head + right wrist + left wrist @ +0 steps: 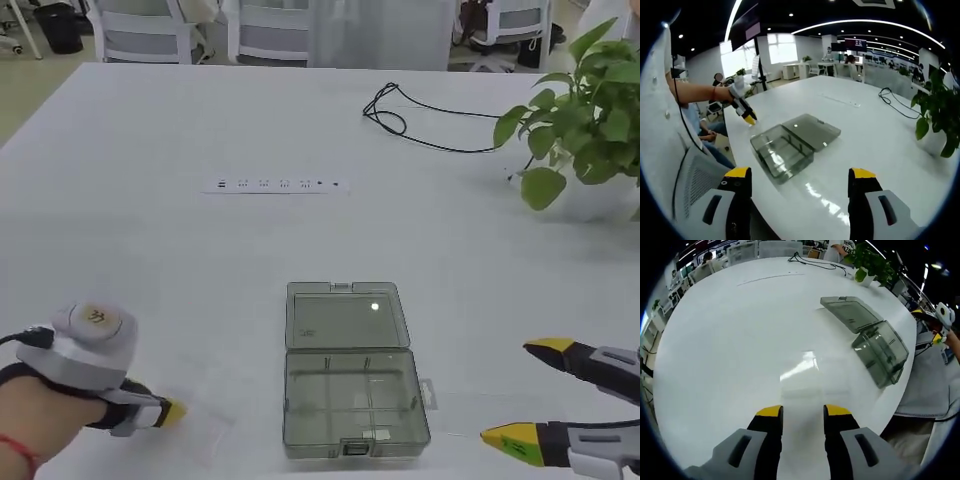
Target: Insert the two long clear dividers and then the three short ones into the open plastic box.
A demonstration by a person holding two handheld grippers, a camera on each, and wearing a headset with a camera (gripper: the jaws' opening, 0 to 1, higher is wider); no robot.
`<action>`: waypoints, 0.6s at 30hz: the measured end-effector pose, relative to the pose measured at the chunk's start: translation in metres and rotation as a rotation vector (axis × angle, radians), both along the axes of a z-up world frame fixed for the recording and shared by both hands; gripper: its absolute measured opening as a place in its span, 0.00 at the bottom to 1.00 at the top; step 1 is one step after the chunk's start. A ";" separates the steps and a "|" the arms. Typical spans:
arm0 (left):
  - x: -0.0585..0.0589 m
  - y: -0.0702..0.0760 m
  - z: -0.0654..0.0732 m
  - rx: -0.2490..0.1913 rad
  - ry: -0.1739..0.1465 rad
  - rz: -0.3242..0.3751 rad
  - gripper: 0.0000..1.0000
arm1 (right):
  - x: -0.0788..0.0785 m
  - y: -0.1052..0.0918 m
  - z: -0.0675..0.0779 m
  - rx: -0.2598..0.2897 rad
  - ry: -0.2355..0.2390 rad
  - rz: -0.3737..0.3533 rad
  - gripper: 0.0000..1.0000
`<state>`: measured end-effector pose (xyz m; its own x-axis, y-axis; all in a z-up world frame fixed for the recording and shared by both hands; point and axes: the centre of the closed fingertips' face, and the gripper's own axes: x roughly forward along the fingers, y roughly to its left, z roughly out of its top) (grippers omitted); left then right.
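1. Jaws on the left gripper (804, 411) stand slightly parted, with yellow tips over bare white table (730, 340) and nothing pinched. A pale glassy glare lies just ahead of them; whether that's a clear divider, I cannot tell.
2. Over to the right gripper (800, 173): jaws spread wide, yellow caps on grey bodies, empty. In the head view it sits at lower right (530, 393).
3. Between the two, at bottom centre of the head view, sits the plastic box (300, 440). It is smoky, see-through and rectangular, with a latch on its near edge. The lid (347, 315) lies flat, opened back toward the top of the frame. Faint lines cross the base like a grid.
4. At lower left of the head view, the left gripper (170, 412) is held in a hand (35, 420), well apart from the box.
5. The table is white, smooth and glossy, and it throws back the ceiling lights.
6. Farther up the frame are a flat white power strip (275, 185), a looping black cable (400, 125) and a leafy green plant (585, 120) at the right edge.
7. The room is an open office, with chairs (150, 35) along the far edge and curved strip lights (865, 22) overhead.
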<state>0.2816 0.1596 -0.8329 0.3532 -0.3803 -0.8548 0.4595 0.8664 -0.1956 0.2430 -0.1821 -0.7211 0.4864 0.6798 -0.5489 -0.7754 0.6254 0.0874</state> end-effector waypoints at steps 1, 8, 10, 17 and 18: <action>-0.001 -0.003 0.004 -0.013 -0.008 0.005 0.30 | 0.000 0.001 0.001 0.000 -0.002 0.002 0.79; 0.002 -0.026 0.029 -0.135 -0.060 0.047 0.30 | 0.001 0.002 0.005 0.006 -0.007 -0.002 0.78; 0.003 -0.033 0.037 -0.164 -0.080 0.045 0.30 | 0.001 0.002 0.006 0.007 -0.009 -0.002 0.77; 0.010 -0.062 0.067 -0.303 -0.139 0.053 0.30 | 0.006 0.005 0.018 0.033 -0.025 -0.020 0.74; 0.011 -0.068 0.073 -0.335 -0.149 0.058 0.30 | 0.006 0.006 0.020 0.037 -0.026 -0.023 0.74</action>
<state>0.2922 0.0918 -0.7598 0.4938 -0.6060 -0.6236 0.4564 0.7911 -0.4074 0.2492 -0.1760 -0.7010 0.5159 0.6882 -0.5101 -0.7634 0.6395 0.0908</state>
